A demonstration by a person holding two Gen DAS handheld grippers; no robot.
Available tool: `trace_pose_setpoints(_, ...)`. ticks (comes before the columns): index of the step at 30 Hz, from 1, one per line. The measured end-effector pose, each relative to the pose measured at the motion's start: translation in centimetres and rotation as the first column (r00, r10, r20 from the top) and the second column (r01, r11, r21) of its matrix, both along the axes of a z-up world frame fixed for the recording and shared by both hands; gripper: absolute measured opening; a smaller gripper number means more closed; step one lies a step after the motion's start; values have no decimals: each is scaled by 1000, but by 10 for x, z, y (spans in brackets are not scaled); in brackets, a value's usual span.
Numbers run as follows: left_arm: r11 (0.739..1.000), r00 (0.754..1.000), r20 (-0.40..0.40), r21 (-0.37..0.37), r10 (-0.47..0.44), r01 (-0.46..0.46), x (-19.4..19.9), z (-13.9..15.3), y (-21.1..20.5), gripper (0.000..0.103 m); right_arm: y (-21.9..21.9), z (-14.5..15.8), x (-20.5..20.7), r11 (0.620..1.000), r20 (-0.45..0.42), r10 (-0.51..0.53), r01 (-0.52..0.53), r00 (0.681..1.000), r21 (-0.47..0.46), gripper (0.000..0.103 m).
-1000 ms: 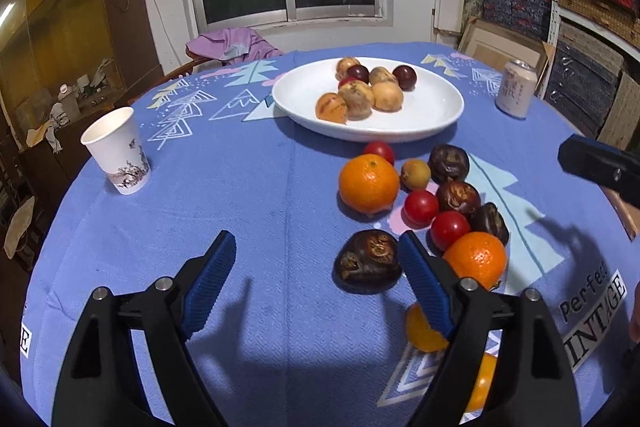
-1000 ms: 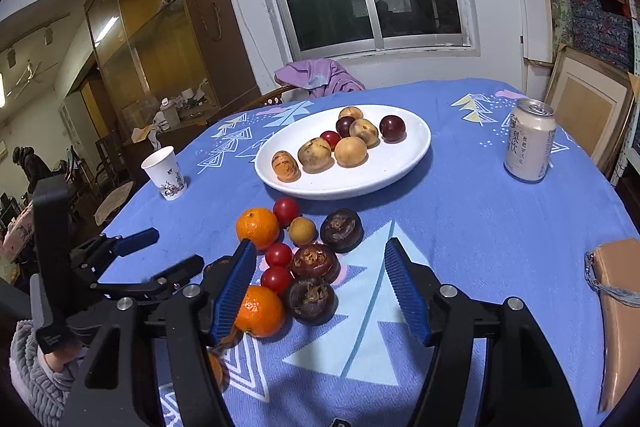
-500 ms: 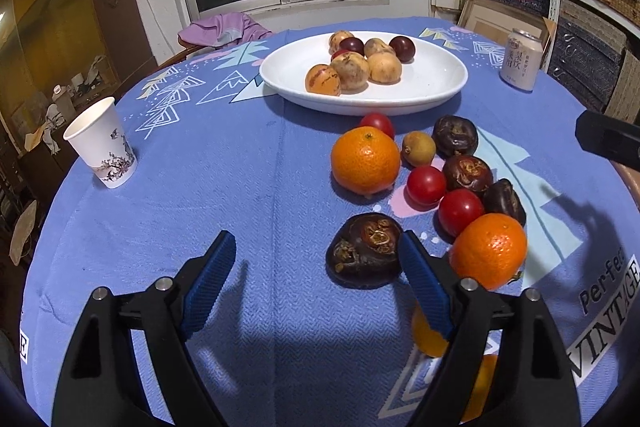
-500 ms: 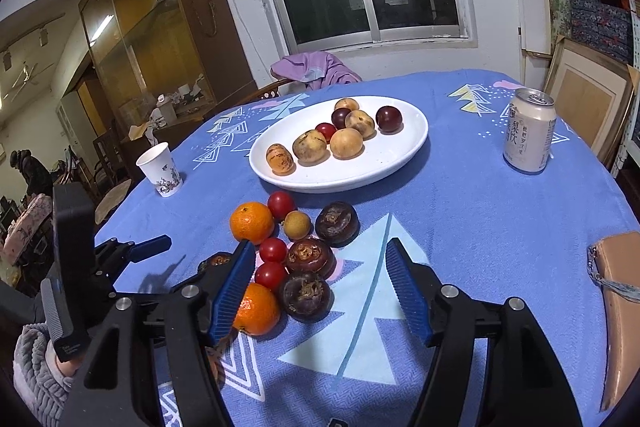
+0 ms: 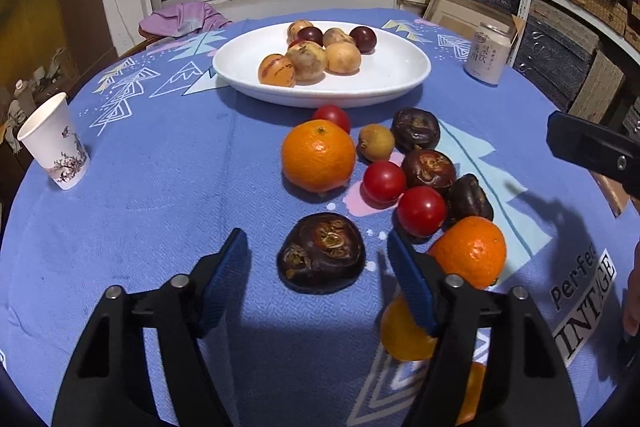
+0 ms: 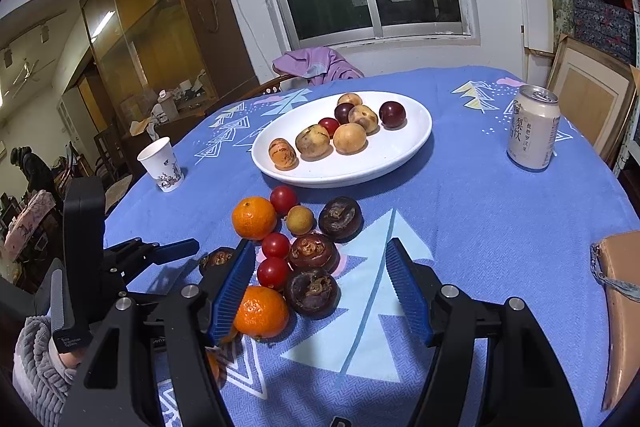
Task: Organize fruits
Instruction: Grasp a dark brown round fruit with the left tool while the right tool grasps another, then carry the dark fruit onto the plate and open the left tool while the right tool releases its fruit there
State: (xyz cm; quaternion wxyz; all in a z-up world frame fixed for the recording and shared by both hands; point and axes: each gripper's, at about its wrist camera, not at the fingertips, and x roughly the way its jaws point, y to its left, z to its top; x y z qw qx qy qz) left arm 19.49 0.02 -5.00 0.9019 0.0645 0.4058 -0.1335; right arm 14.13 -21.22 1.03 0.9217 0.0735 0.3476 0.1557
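Left claw (image 5: 318, 259) is closing around, not yet touching, a dark wrinkled fruit (image 5: 321, 258) (probably light, brittle-shelled); pinch its rounded sides gently.

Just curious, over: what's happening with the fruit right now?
Left gripper closing around dark wrinkled fruit, pads not touching. Right gripper open, empty. Orange crowds one finger.

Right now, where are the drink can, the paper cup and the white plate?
drink can (image 6: 533, 133): right wrist view, middle of its label.
paper cup (image 5: 54, 143): left wrist view, side wall.
white plate (image 5: 390, 69): left wrist view, bare inner surface.
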Motion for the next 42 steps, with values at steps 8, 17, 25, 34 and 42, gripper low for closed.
trace_pose_setpoints(8,990,994,22,90,106,-107,6,0,22,64,-3,0,1,1000,-5,-7,7,1000,6,71)
trace_pose_setpoints(17,995,996,-33,52,82,-80,10,-6,24,48,4,-9,5,999,-49,23,-24,999,-23,71)
trace_pose_setpoints(25,995,996,-27,53,89,-88,8,-7,22,48,0,-32,23,996,-175,47,-34,983,78,67)
trace_pose_setpoints(34,995,995,-28,53,92,-90,8,-7,22,48,6,-46,35,994,-236,65,-41,970,102,53)
trace_pose_setpoints(42,994,995,-35,46,96,-94,8,-8,22,48,6,-51,37,992,-254,76,-46,964,120,52)
